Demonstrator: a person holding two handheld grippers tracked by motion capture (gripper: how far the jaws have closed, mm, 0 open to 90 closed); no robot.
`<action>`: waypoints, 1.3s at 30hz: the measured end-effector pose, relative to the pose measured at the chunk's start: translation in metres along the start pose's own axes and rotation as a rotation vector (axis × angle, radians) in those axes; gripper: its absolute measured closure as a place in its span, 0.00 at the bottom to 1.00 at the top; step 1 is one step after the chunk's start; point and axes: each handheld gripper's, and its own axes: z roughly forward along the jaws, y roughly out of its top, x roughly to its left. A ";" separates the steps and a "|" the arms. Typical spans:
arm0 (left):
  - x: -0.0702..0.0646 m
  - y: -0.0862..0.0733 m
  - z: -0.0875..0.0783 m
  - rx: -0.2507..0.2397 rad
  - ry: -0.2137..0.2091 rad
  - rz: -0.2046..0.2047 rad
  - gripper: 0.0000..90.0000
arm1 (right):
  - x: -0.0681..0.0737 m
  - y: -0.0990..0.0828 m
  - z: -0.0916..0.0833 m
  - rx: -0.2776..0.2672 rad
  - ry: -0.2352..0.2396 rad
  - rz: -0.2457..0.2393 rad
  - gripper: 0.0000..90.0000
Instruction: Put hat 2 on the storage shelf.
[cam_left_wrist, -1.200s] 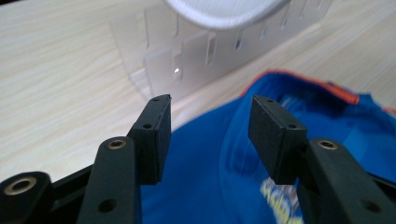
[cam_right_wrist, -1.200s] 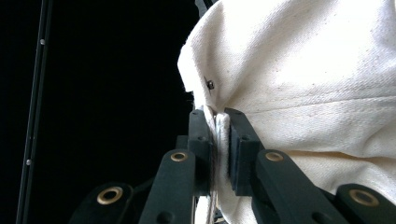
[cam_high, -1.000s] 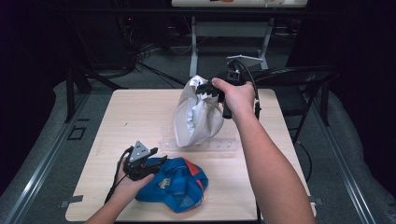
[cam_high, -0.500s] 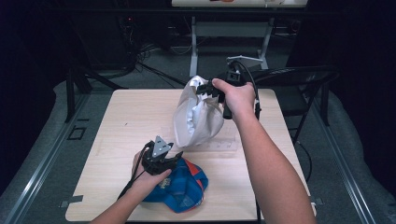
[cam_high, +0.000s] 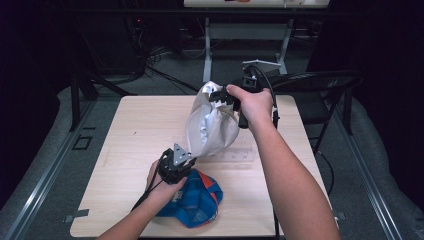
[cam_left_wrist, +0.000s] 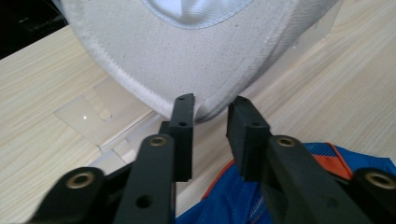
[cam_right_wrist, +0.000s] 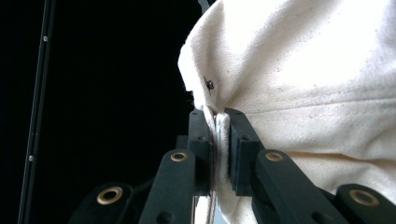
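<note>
Pale wooden table (cam_high: 125, 145) amid dark clutter. Right gripper (cam_right_wrist: 217, 116) pinching white cap (cam_high: 210, 125), held hanging above the tabletop. Left gripper (cam_left_wrist: 211, 105), jaws spread, right at the brim's lower edge, over blue cap (cam_high: 197, 200). Probably about to close on the brim.

no text, label, brand, number or sign can be read anywhere. the cream cap (cam_high: 212, 125) carries no legible mark on the cloth that faces the cameras, and the blue and orange cap (cam_high: 197, 200) shows pale shapes on its fabric that are too small and blurred to make out as letters.
</note>
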 end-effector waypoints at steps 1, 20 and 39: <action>0.001 0.000 -0.001 0.001 0.004 0.002 0.85 | 0.001 0.000 0.000 -0.004 0.000 0.003 0.91; 0.039 -0.013 -0.001 -0.047 -0.148 -0.122 0.92 | 0.016 -0.004 0.016 0.018 0.007 -0.033 0.91; 0.052 -0.016 0.003 -0.076 -0.277 -0.198 0.93 | 0.022 -0.002 0.020 0.022 0.007 -0.040 0.91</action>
